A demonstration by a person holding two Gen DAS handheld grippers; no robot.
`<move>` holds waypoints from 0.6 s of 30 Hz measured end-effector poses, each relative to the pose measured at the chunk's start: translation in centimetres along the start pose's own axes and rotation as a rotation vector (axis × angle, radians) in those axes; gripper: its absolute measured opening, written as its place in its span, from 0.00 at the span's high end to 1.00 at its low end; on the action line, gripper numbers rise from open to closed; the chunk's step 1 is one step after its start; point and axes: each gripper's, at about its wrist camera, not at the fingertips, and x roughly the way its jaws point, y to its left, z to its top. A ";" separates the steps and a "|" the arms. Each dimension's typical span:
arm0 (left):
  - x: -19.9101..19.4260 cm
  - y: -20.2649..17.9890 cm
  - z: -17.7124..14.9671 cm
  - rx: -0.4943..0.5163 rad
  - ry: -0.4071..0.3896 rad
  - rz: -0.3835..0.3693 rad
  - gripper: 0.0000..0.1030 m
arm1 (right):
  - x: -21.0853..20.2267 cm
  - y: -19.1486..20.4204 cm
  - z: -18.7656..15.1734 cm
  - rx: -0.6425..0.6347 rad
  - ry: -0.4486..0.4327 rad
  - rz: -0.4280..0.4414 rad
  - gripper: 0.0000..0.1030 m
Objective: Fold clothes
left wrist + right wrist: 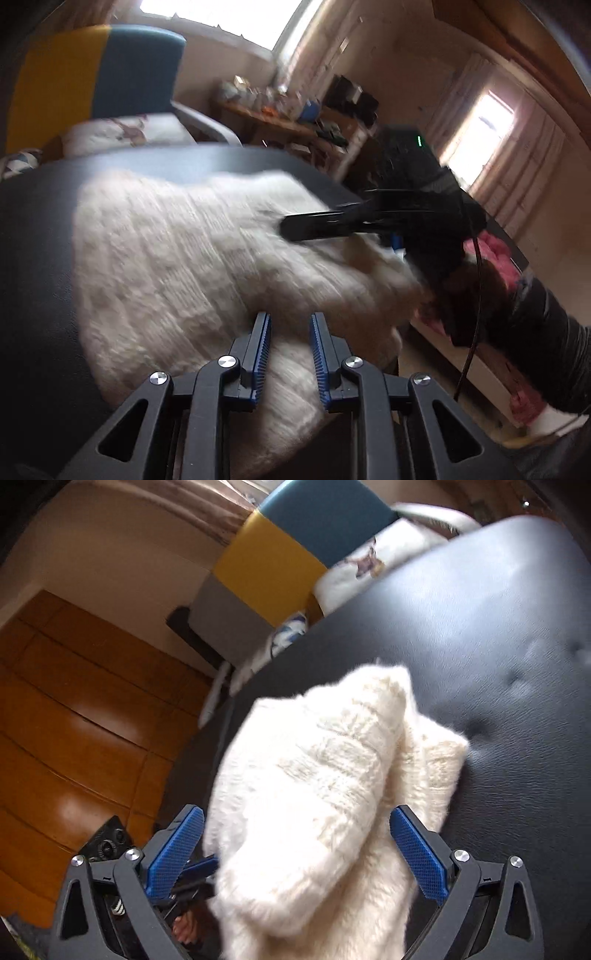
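The white knit sweater (314,794) bulges between the right gripper's (295,834) wide, untouching jaws; the left gripper (290,323) stands narrow over it, grip unclear.

- Our left wrist camera sits just behind the left gripper (290,325), looking forward and down along its fingers, close over the white knitted garment (192,258) on the dark padded table (33,258); the room and a window lie beyond.
- Our right wrist camera sits just behind the right gripper (295,845), tilted down, very near the garment, with wooden floor (74,720) at left.
- Both views share garment, table and the blue-and-yellow chair (92,74); the left view also catches the right gripper.
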 end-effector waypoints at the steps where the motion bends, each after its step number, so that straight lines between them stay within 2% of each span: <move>1: 0.4 -0.6 -0.7 0.065 0.035 0.008 0.80 | 0.8 0.5 -0.1 -0.041 0.024 -0.043 0.52; 2: 0.3 -1.2 -1.4 0.137 0.044 0.020 0.80 | 0.9 1.5 -0.2 -0.092 0.034 -0.091 0.60; 4: -0.3 -1.4 -2.1 0.192 0.068 0.002 0.80 | 0.5 3.8 -0.6 -0.208 0.045 -0.187 0.77; 7: -1.2 -0.5 -2.0 0.160 0.100 -0.064 0.80 | -0.9 7.0 -2.7 -0.436 0.056 -0.412 0.78; 8: -1.5 -0.4 -1.9 0.150 0.106 -0.076 0.81 | -0.8 6.6 -3.4 -0.480 0.090 -0.475 0.78; 9: -2.0 -0.2 -1.4 0.118 0.095 -0.106 0.81 | -0.3 5.5 -4.1 -0.471 0.123 -0.490 0.78; 10: -2.4 0.0 -0.8 0.076 0.077 -0.143 0.84 | -0.7 4.3 -4.4 -0.435 0.108 -0.463 0.78; 12: -3.5 0.1 0.5 0.014 0.015 -0.188 0.82 | -2.9 1.6 -4.1 -0.278 0.041 -0.331 0.77; 14: -3.8 -0.2 2.0 -0.008 -0.055 -0.166 0.82 | -3.7 -0.8 -3.7 -0.154 -0.013 -0.227 0.74; 15: -3.6 -0.4 2.6 -0.019 -0.072 -0.158 0.82 | -3.9 -1.5 -3.9 -0.141 -0.030 -0.193 0.73; 17: -1.8 -1.1 3.9 -0.020 -0.057 -0.127 0.82 | -4.3 -2.0 -4.1 -0.134 -0.056 -0.167 0.72; 18: -0.6 -2.0 4.1 0.014 -0.030 -0.102 0.82 | -4.4 -2.0 -4.1 -0.135 -0.061 -0.167 0.72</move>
